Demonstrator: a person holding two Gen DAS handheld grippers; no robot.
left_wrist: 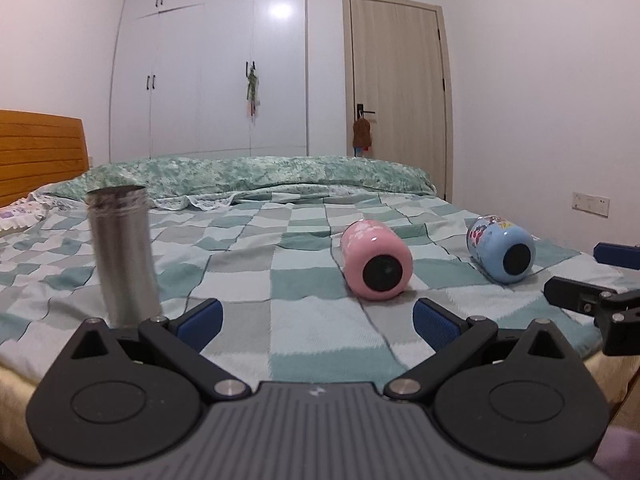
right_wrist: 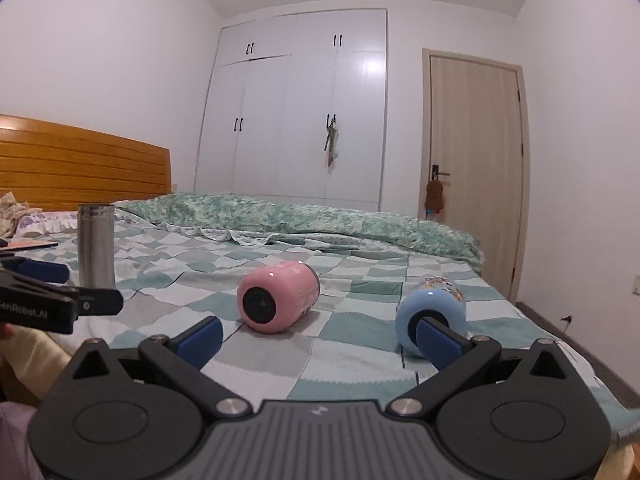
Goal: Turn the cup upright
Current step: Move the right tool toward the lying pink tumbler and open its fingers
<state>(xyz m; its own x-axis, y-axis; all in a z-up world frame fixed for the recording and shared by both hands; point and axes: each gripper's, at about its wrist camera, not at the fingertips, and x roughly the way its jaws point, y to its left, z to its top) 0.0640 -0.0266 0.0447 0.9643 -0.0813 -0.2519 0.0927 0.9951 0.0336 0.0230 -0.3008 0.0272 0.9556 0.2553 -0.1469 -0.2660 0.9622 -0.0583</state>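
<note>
With both grippers' fingers spread wide and empty, the pink cup [right_wrist: 276, 297] and blue cup [right_wrist: 434, 312] lie sideways on the bed [right_wrist: 352, 368], so the right gripper [right_wrist: 320, 334] should probably straddle one mid-body, squeeze gently, then tip it up.

A bed with a green-and-white checked cover [left_wrist: 248, 280] fills the middle of the frame. An orange slatted wooden headboard [left_wrist: 40, 152] sits at left. Behind, a white glossy wardrobe [left_wrist: 208, 72]; at right, a beige wooden door [left_wrist: 396, 92].
</note>
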